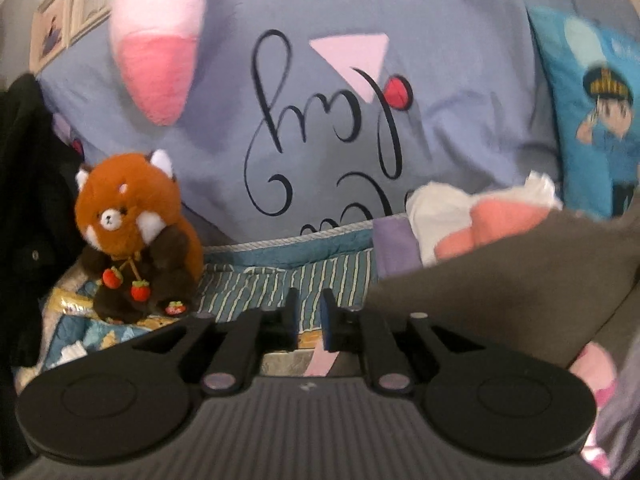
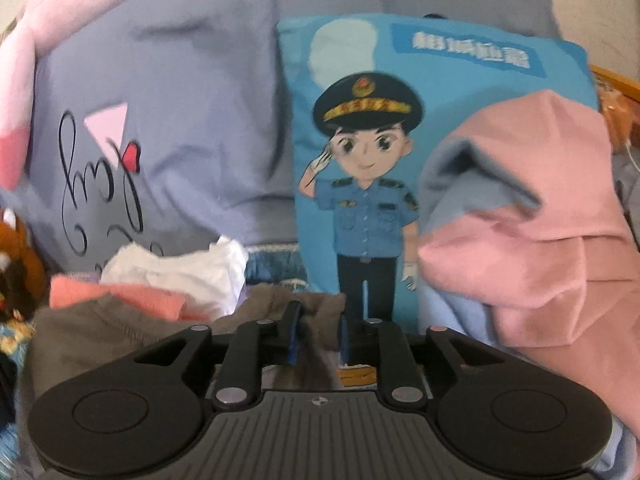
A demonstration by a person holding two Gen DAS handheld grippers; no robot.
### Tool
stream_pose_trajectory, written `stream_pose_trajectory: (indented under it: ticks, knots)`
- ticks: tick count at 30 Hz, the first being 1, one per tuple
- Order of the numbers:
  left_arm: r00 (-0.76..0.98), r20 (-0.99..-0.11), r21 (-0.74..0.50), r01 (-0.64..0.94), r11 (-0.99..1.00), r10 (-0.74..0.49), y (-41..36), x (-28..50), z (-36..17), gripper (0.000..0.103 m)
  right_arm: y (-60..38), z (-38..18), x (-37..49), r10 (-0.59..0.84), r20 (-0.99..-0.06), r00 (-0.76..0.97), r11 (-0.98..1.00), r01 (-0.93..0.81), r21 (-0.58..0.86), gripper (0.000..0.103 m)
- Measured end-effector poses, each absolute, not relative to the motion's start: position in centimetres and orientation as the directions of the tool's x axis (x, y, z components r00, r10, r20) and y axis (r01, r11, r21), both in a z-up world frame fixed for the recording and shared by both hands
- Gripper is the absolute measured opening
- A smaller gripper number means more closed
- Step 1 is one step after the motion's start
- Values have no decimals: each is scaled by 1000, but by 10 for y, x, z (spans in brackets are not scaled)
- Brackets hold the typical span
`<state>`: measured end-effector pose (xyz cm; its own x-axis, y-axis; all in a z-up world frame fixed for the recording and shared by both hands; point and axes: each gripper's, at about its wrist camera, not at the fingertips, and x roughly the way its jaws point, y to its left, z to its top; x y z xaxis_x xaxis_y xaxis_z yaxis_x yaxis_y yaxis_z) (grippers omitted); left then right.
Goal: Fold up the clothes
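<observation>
big pillow [image 1: 400, 80]: grey-blue, script print, fills the back of both views.
cartoon cushion [image 2: 420, 140]: blue, officer print, upright beside the big pillow.
pink garment [image 2: 540, 240]: piled at my right, blue lining showing, soft heap, not flat.
brown garment [image 1: 500, 280]: the one I'm working on; lies on the bed right in front of me, spreads across to my right gripper, partly over the pink towel [image 2: 120, 294] and white cloth [image 2: 180, 268].
handling: light, limp, no stiffness, will sag and bunch. Judged best taken at an edge or corner, both sides at once, not mid-panel.
striped quilt [image 1: 280, 280]: under everything.
plush toy [image 1: 136, 232]: red panda, upright at my left, apart from the clothes.
left gripper [image 1: 309, 316]: jaws a narrow gap apart, nothing between them, quilt visible through the gap.
right gripper [image 2: 318, 332]: jaws slightly apart, a fold of brown garment sits in the gap against the left pad; looks loose, not pinched.
</observation>
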<state>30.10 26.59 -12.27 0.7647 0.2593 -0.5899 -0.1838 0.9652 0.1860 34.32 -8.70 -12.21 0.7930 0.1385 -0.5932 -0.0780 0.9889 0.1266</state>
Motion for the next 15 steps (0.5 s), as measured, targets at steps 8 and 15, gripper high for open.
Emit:
stream_pose_trajectory:
  ticks: [8,15]
  knots:
    - [780,-591,76,-198,977,204,297,218,-83,24,-129,-92,283,128,-562,817,991,-81,109,33]
    - [727,-680,106,-36,994,99,259,104,-105,24,-142,-134,119,314,-692,650,944,-292,155,34]
